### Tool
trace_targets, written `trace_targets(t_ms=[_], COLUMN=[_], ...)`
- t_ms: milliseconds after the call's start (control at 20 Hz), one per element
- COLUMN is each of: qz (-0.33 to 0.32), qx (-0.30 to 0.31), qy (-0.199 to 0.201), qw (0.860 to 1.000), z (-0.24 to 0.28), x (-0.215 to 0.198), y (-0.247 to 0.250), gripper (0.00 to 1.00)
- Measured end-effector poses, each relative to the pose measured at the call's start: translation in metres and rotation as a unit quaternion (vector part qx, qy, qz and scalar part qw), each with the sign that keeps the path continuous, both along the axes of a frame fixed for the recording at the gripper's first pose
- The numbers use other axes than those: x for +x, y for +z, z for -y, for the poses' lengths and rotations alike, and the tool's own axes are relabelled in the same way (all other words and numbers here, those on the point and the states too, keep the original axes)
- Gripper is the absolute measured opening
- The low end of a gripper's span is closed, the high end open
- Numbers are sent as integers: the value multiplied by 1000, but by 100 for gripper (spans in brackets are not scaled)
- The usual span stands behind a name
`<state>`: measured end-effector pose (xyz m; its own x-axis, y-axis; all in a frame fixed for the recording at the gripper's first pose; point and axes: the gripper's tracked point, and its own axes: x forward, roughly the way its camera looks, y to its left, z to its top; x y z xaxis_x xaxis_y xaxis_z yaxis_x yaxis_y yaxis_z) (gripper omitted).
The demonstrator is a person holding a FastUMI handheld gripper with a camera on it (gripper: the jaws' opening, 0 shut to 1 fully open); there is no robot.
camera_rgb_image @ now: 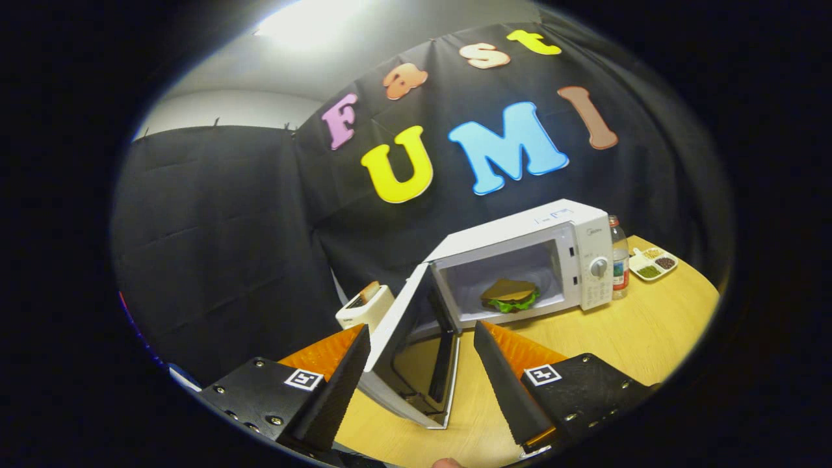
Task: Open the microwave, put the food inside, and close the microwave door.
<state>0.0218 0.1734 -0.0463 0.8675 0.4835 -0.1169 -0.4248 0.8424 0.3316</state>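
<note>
A white box-shaped microwave (520, 260) is seen on the light wooden table (617, 338), and it is set against the black cloth wall. Its white door with the dark window (413, 351) is swung wide open toward the camera. The food, a toy sandwich with brown bread and green lettuce (510, 296), is seen lying inside the microwave on its floor. A round white knob (598, 266) is seen on the panel at the microwave's side.

The black two-finger gripper with orange sides (422, 377) is held low in front of the microwave. Its jaws are spread wide apart, and nothing is gripped by them. The open door is seen between the two fingers, close to the tip of one of them; it cannot be told whether the door is touched. The sandwich is well beyond the fingertips.

A small white toaster with a slice of bread in it (365, 305) is placed beside the open door. A clear plastic bottle with a red cap (619, 257) is stood just beside the microwave's panel side. A white tray with small heaps of seeds or beans (653, 263) is laid on the table near the bottle.
</note>
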Motion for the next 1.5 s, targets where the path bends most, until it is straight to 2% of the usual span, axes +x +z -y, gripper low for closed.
trace_targets(t_ms=[250,550,700,750,850,900,950,1000,1050,1100,1150,1500], qz=[41,24,5,-5,-18,-24,-33,-42,-45,-50,-56,-81], qx=[-28,-55,-71,-80,-102,-114,-121,-129,-142,-138,-135,-129], qy=[78,154,174,177,170,167,175,179,166,156,152,128], qw=[996,986,982,981,980,979,977,975,975,977,977,980], z=[-59,-111,-124,-126,-125,-123,-127,-126,-122,-123,-112,-78], x=[-41,-62,-56,-52,-43,-36,-34,-31,-21,-11,-19,-2], y=[5,-26,-48,-58,-74,-81,-91,-100,-108,-110,-110,-119], gripper=[97,97,95,90,70,39,25,20,20,10,1,0])
